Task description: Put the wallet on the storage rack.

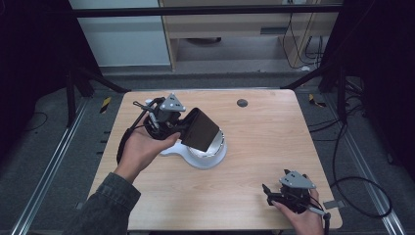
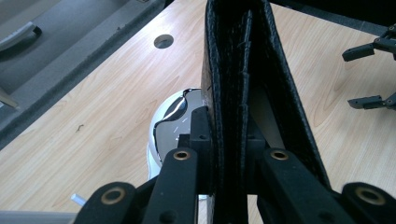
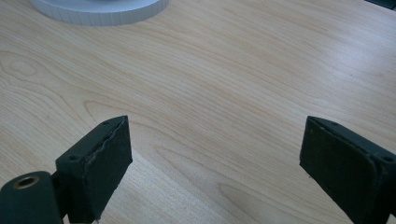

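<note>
A black folded leather wallet (image 1: 200, 130) hangs tilted above a white kitchen scale (image 1: 214, 159) with a shiny round plate, left of the table's middle. My left gripper (image 1: 184, 128) is shut on the wallet's near end. In the left gripper view the wallet (image 2: 243, 70) stands on edge between the jaws of the left gripper (image 2: 229, 137), with the scale (image 2: 169, 125) below it. My right gripper (image 1: 268, 194) rests near the table's front right corner, open with nothing between its fingers. The right gripper (image 3: 215, 154) faces bare wood, and the scale's white rim (image 3: 98, 11) lies far ahead.
The wooden table (image 1: 266, 147) has a small round cable hole (image 1: 242, 103) near its far edge. Dark metal frame rails run along both sides. From the left gripper view the right gripper (image 2: 363, 77) shows at the far right, jaws apart.
</note>
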`<state>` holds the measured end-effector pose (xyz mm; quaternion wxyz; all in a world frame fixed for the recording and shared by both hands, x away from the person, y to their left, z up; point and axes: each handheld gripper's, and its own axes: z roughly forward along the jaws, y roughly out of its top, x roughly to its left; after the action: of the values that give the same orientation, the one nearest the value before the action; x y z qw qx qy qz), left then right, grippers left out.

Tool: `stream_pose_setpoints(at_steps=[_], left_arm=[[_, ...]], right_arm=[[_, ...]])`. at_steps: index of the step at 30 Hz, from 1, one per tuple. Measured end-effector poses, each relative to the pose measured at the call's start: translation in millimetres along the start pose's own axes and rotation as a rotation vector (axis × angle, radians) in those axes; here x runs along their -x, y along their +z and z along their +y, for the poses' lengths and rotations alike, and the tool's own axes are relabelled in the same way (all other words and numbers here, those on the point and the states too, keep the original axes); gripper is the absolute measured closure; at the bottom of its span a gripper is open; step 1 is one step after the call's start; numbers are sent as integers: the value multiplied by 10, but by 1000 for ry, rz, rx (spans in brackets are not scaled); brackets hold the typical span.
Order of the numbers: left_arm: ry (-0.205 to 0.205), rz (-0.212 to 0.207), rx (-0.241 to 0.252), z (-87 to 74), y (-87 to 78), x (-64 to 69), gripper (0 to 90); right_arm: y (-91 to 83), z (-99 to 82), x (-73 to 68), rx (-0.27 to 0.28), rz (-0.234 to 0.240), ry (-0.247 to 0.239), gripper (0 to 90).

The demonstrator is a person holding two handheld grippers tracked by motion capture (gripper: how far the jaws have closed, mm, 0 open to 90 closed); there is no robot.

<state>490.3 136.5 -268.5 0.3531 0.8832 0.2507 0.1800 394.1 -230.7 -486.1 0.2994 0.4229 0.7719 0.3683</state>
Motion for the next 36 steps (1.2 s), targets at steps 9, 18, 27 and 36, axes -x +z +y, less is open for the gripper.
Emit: stream_pose_setpoints(at_steps=[9, 18, 27, 36], left_arm=[[-6, 4, 1, -18, 72, -11, 806], [-19, 7, -7, -93, 151, -50, 806], [-19, 14, -23, -127, 247, -53, 806], [-24, 11, -28, -160, 331, -53, 805]], right_arm=[[-4, -5, 6, -2, -1, -1, 93], [-10, -10, 9, -3, -1, 7, 92], [-15, -14, 20, -2, -2, 7, 91], [-19, -15, 19, -2, 1, 11, 91]])
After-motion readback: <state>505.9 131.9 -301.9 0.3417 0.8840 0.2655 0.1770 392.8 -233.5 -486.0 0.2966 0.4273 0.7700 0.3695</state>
